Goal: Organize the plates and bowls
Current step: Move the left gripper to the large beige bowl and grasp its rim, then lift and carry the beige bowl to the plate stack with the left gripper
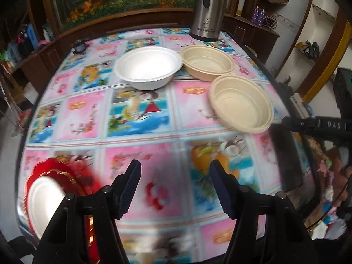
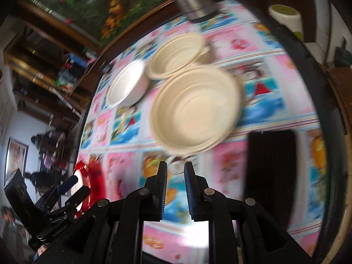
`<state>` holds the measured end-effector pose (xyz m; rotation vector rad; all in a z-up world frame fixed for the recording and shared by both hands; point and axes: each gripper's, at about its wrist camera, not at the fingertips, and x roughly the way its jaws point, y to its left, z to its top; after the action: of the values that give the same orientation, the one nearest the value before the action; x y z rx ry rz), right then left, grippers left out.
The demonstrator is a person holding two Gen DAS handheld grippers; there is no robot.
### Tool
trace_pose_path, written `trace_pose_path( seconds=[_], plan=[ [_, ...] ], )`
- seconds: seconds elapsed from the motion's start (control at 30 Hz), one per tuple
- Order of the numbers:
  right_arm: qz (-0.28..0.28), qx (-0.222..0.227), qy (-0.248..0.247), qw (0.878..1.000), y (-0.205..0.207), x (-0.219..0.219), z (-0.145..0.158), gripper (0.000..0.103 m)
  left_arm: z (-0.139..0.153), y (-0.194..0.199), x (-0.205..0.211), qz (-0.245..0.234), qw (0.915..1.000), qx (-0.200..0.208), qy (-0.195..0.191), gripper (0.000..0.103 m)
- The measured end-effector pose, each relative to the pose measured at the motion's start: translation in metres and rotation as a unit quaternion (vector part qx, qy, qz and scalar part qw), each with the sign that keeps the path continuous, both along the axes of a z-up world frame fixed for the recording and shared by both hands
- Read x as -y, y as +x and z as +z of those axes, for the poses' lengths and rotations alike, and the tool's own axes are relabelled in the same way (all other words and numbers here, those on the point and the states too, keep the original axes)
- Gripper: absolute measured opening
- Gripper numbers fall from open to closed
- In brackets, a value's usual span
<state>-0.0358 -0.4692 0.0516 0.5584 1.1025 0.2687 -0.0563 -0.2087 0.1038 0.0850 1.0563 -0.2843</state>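
The left gripper point(image 1: 175, 171) hangs with its jaws spread, nothing between them, above the patterned tablecloth point(image 1: 140, 154). The right gripper point(image 2: 175, 172) has only a narrow gap, also empty. Ahead sit 1 white bowl point(image 1: 148, 67) and 2 cream bowls point(image 1: 208, 62) point(image 1: 241, 103). A white plate point(image 1: 45, 200) rests on a red plate point(image 1: 63, 171) by the near left edge.

The middle of the table point(image 1: 154, 132) is bare, so a hand can pass there. Three bowls crowd the far side: a white bowl point(image 1: 148, 67) and two cream bowls point(image 1: 208, 62) point(image 1: 242, 103). A tall steel jug point(image 1: 208, 8) stands behind them
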Motion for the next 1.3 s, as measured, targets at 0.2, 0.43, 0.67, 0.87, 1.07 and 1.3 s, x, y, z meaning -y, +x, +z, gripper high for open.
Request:
trace_pose_path(
  seconds=[0.2, 0.43, 0.67, 0.87, 1.07, 1.3],
  plan=[
    [-0.017, -0.004, -0.017, 1.000, 0.025, 0.033, -0.006, 0.037, -0.007, 0.054, 0.047, -0.029, 0.9990, -0.025, -0.024, 0.070],
    [-0.019, -0.022, -0.026, 0.999, 0.057, 0.043, -0.026, 0.038, -0.040, 0.102, 0.071, -0.022, 0.9970, -0.067, -0.033, 0.070],
    [0.004, -0.030, -0.016, 0.999, 0.072, 0.033, -0.040, 0.012, -0.058, 0.109, 0.083, -0.036, 0.9955, -0.080, -0.037, 0.014],
    [0.024, -0.027, -0.007, 0.999, 0.057, 0.015, -0.027, 0.012, -0.039, 0.080, 0.061, -0.026, 0.9986, -0.045, -0.013, 0.015],
    [0.076, -0.037, 0.021, 0.996, 0.034, -0.022, -0.023, 0.012, -0.028, 0.032, 0.017, 0.006, 0.9997, -0.024, 0.002, 0.015],
    [0.158, -0.046, 0.013, 0.986, 0.008, -0.076, -0.029, 0.013, -0.034, -0.018, -0.026, 0.038, 0.9989, -0.009, 0.026, 0.015]
  ],
)
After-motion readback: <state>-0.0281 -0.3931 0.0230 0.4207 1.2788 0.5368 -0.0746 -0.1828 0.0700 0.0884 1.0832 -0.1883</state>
